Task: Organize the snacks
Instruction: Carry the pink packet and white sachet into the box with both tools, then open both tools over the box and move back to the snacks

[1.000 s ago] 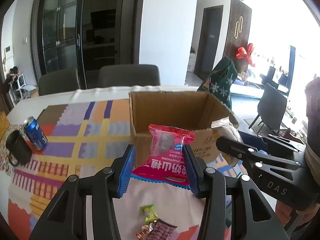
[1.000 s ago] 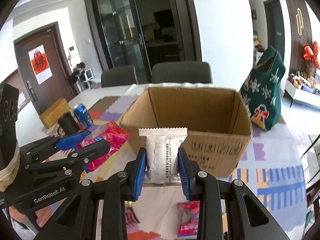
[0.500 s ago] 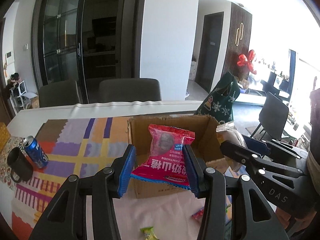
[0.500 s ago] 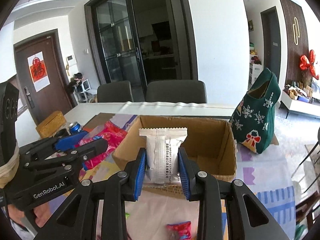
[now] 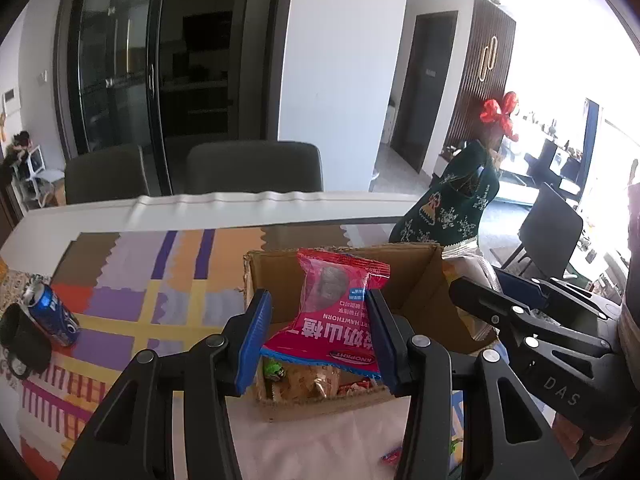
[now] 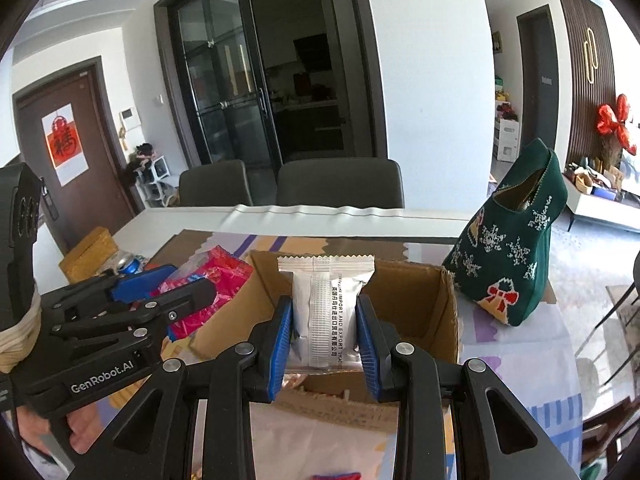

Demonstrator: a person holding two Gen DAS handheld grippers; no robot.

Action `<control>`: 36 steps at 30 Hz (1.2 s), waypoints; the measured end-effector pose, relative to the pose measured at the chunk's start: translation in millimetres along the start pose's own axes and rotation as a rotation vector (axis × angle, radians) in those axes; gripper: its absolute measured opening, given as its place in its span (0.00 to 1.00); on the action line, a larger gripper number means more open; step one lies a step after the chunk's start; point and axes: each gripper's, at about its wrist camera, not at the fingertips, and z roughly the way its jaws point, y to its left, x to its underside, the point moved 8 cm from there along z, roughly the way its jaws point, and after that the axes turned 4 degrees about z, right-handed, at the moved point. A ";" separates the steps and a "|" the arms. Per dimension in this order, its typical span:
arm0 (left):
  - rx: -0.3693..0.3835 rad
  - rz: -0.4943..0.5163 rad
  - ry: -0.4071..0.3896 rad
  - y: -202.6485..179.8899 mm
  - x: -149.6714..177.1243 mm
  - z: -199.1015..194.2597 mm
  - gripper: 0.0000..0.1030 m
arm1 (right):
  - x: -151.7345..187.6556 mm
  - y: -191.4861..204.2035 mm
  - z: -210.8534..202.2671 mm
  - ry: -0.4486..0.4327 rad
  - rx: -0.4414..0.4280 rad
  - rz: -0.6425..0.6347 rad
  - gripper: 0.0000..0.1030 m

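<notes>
My left gripper (image 5: pixel 320 336) is shut on a pink-red hawthorn snack packet (image 5: pixel 332 312) and holds it above the open cardboard box (image 5: pixel 276 280). My right gripper (image 6: pixel 325 340) is shut on a silver-white snack packet (image 6: pixel 326 312) and holds it over the same box (image 6: pixel 416 312). Several small snacks (image 5: pixel 304 376) lie on the box floor. Each gripper shows in the other's view, the left gripper (image 6: pixel 160 296) to the left and the right gripper (image 5: pixel 500 300) to the right.
A green Christmas stocking (image 6: pixel 516 248) stands right of the box. A blue soda can (image 5: pixel 52 314) and a dark mug (image 5: pixel 22 340) sit at the table's left, a woven basket (image 6: pixel 90 254) behind them. Loose candies (image 5: pixel 390 456) lie on the tablecloth. Two grey chairs (image 5: pixel 256 168) stand behind.
Both grippers have risen with their packets and now look down into the box from above; the box interior has come into view.
</notes>
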 end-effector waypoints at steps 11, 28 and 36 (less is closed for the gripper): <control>-0.079 -0.022 0.046 12.3 1.9 20.9 0.67 | 2.2 -11.9 31.6 0.074 0.079 -0.027 0.41; -0.146 0.024 0.126 14.1 59.3 -27.8 0.79 | 47.7 2.8 7.2 0.187 0.071 -0.097 0.49; -0.148 0.021 0.206 16.2 102.0 -26.8 0.79 | 82.5 4.7 4.8 0.272 0.081 -0.112 0.51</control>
